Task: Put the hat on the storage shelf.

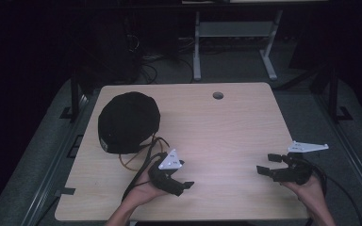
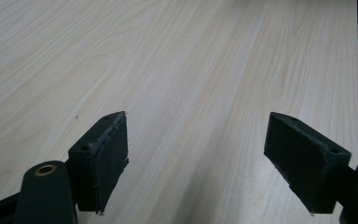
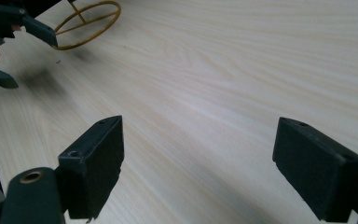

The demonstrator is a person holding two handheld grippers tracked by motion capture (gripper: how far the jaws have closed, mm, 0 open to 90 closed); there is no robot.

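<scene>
Cap: the round black fabric cap (image 1: 128, 121) lies at the far left of the pale wooden surface (image 1: 226, 127), crown up as far as I can tell, with a thin yellow-brown cord loop (image 1: 131, 157) trailing from its near edge toward me.
Direction: from my left gripper (image 1: 183, 186) the cap sits ahead and to the left, near but apart; the cord loop lies between them, just beside my left hand (image 1: 146, 190).
Nearer arm: my left, clearly; my right gripper (image 1: 264, 164) is well apart from the cap, across the bare middle of the surface.
Left gripper: released, jaws spread wide, nothing between them but wood grain in the left gripper view.
Right gripper: also released, jaws wide and empty, pointing left; the right gripper view catches the cord loop (image 3: 86, 24) far off.
Judgement: I take the cap as the thing to reach, with my left.
</scene>
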